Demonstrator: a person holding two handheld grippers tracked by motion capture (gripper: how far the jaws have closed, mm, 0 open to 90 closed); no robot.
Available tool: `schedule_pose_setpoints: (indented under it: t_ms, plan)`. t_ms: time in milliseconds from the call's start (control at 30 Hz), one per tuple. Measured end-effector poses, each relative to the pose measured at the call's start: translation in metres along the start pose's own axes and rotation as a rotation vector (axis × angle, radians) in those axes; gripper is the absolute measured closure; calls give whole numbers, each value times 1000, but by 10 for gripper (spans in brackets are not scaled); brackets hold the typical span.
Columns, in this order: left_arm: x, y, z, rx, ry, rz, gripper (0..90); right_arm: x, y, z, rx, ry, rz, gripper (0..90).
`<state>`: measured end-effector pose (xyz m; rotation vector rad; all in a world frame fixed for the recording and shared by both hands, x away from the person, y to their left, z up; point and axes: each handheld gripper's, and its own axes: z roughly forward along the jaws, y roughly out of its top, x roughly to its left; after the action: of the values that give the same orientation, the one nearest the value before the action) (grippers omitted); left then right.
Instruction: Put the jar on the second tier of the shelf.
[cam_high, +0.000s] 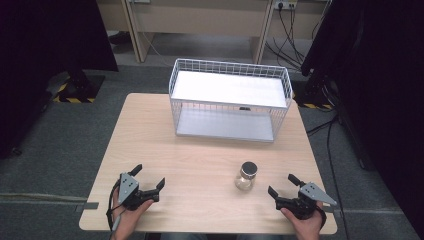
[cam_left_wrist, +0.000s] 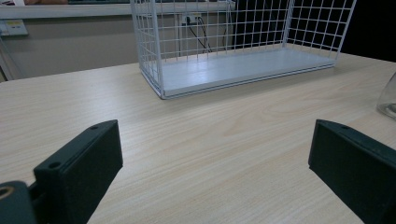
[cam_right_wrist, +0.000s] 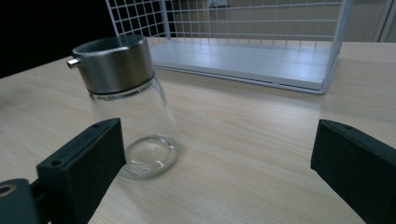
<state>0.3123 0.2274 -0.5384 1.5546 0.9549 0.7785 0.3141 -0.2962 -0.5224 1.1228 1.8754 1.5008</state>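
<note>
A clear glass jar (cam_high: 246, 176) with a metal lid stands upright on the wooden table (cam_high: 200, 150), right of centre near the front. In the right gripper view the jar (cam_right_wrist: 128, 112) is close, ahead and left of the open jaws. My right gripper (cam_high: 284, 185) rests open at the front right, a little right of the jar and apart from it. My left gripper (cam_high: 148, 177) stands open at the front left with nothing between its jaws. The jar's edge (cam_left_wrist: 388, 98) shows at the far right of the left gripper view.
A white wire basket (cam_high: 230, 100) with a white shelf on top stands at the back of the table, its open front facing me. Dark curtains and cables flank the table on the grey floor.
</note>
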Motion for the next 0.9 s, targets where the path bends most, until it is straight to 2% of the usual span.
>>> schedule_pose_setpoints:
  t_ms: [67, 133, 200, 267, 300, 600, 900]
  plan:
    - [0, 0, 0, 0, 1, 0, 28, 2, 1, 2, -1, 12, -3, 33]
    - [0, 0, -1, -5, 2, 3, 30, 8, 5, 8, 7, 58, -13, 34]
    - [-1, 0, -1, -4, 2, 7, 30, 13, 7, 13, 22, 77, -38, 36]
    - [-1, 0, 0, -1, 3, 10, 30, 16, 9, 16, 23, 88, -44, 37]
    - [-1, 0, 0, 4, 5, 10, 30, 20, 12, 19, 25, 108, -45, 39]
    - [0, 0, 0, 3, 4, -5, 30, 32, 28, 36, 0, 150, -83, 64]
    - [0, 0, 0, 3, 3, -6, 30, 38, 24, 51, 16, 156, -107, 107]
